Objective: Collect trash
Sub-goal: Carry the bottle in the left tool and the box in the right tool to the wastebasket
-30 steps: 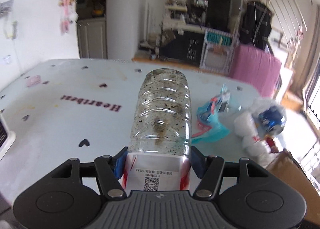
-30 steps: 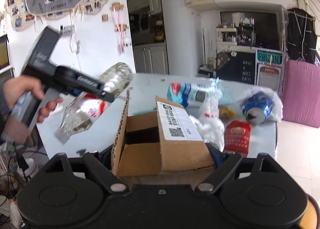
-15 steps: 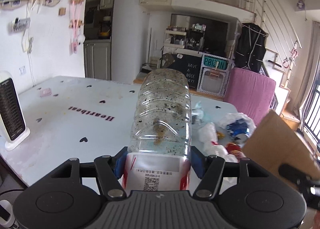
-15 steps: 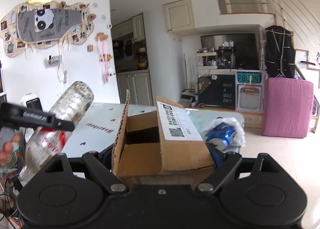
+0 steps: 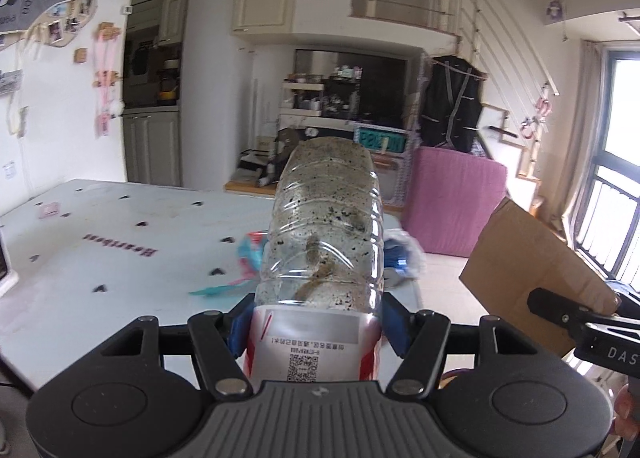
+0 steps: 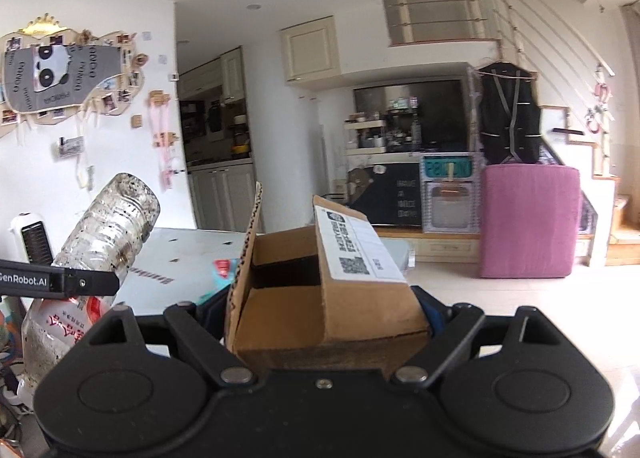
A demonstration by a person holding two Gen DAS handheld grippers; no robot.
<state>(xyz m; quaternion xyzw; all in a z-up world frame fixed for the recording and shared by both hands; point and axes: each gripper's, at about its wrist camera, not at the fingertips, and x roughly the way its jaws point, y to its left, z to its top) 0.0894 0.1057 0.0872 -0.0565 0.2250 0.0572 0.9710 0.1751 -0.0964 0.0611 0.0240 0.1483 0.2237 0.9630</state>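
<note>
Trash fills both my hands: my left fingers (image 5: 316, 328) clamp the labelled end of a dirty clear plastic bottle (image 5: 324, 234), base pointing away, and my right fingers (image 6: 320, 310) stand wide around a brown cardboard box (image 6: 320, 290) with its flaps open, probably to take the bottle. Both hang in the air off the white heart-printed worktop (image 5: 100, 258), where crumpled blue wrappers (image 5: 248, 254) lie near its far edge. Beyond are a pink upholstered block (image 5: 452, 206) and kitchen cabinets.

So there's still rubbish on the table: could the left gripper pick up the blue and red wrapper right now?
Probably not: the left gripper is shut on the dirty plastic bottle, so its jaws are full. The wrapper lies beyond on the table.
</note>
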